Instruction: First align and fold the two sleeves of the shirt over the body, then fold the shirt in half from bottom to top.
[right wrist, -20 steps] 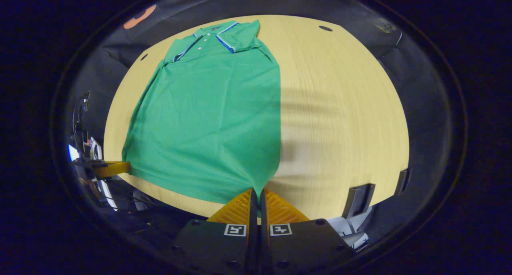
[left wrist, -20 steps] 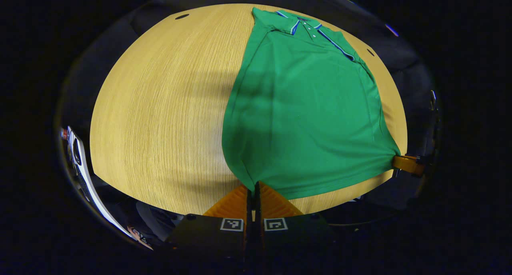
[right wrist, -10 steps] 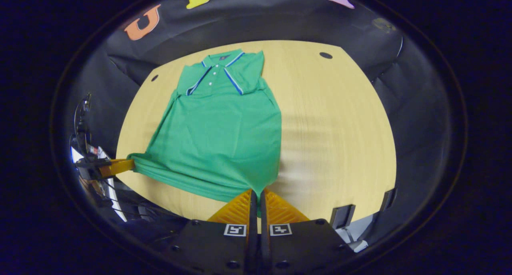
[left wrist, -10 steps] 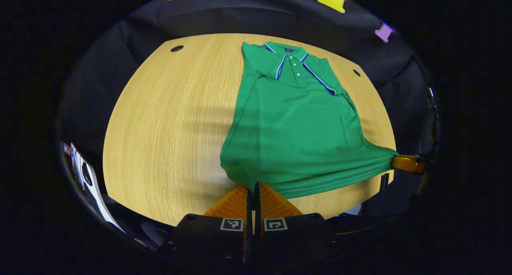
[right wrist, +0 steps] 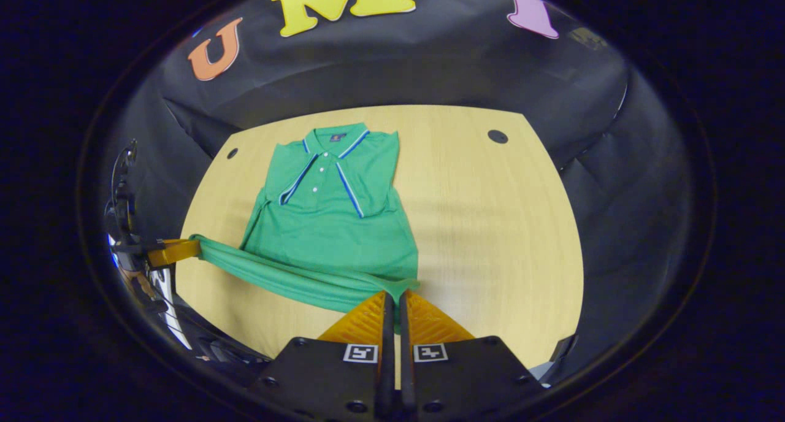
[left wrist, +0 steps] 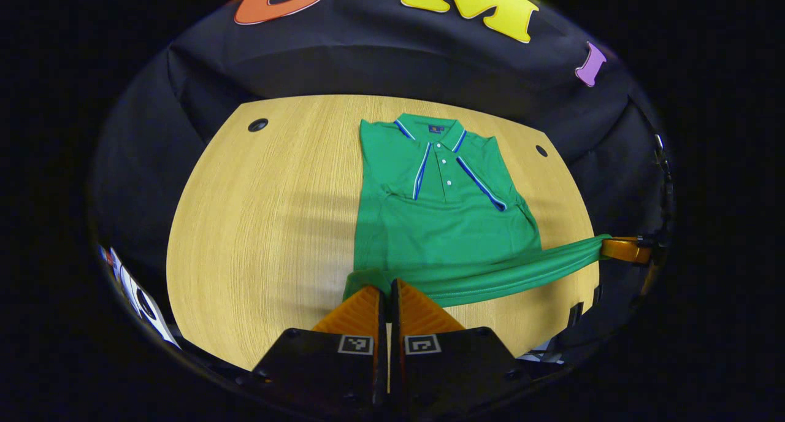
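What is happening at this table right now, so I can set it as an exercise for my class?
A person is folding a green polo shirt on a wooden table with two handheld tongs. The left tongs and the right tongs are each shut on a bottom corner of the shirt, with the hem lifted and stretched between them. The sleeves already look folded in over the body. The collar end lies flat at the far side; the bottom-to-top fold is under way, not finished.

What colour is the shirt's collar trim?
Blue and white stripes on the green shirt's collar, clearest in the left gripper view.
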Action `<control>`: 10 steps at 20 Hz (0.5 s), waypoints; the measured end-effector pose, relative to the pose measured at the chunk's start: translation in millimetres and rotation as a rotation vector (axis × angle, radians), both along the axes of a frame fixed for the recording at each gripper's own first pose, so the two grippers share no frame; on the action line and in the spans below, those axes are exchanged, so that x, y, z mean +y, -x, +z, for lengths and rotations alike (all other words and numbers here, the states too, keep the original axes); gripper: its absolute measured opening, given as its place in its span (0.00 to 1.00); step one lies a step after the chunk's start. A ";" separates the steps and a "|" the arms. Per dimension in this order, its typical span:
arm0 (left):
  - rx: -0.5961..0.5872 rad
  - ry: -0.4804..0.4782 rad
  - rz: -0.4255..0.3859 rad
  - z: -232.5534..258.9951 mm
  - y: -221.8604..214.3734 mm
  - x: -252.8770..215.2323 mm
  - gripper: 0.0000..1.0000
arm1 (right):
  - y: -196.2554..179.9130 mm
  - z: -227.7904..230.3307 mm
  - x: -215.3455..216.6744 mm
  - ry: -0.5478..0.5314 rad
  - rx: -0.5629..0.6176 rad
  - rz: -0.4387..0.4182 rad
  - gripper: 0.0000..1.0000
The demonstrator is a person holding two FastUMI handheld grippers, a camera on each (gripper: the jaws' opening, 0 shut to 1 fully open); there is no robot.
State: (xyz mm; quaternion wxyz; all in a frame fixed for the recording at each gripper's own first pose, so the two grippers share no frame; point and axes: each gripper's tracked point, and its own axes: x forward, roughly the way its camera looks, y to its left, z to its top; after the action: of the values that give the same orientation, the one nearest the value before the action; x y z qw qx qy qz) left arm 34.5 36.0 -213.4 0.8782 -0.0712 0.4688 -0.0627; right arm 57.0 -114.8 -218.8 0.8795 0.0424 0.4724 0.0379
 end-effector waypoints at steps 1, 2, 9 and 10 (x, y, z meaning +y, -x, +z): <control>-0.020 -0.005 -0.012 5.1 -11.7 -2.0 0.05 | -11.9 3.0 -1.8 0.008 -0.011 0.000 0.07; -0.037 -0.024 -0.018 6.6 -24.3 1.3 0.05 | -21.7 5.7 -2.1 0.013 -0.018 -0.001 0.07; -0.060 -0.058 -0.005 9.8 -109.7 8.3 0.04 | -108.9 25.1 -4.0 0.047 -0.092 0.003 0.07; -0.066 -0.062 0.004 10.0 -123.0 9.4 0.04 | -120.1 27.6 -2.5 0.041 -0.098 -0.001 0.07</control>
State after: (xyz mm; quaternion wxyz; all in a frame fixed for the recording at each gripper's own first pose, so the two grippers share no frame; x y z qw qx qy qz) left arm 157.6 45.4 -203.4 0.8951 -0.0427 0.4412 -0.0487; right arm 177.1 -117.3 -191.2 0.9023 0.0226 0.4295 0.0297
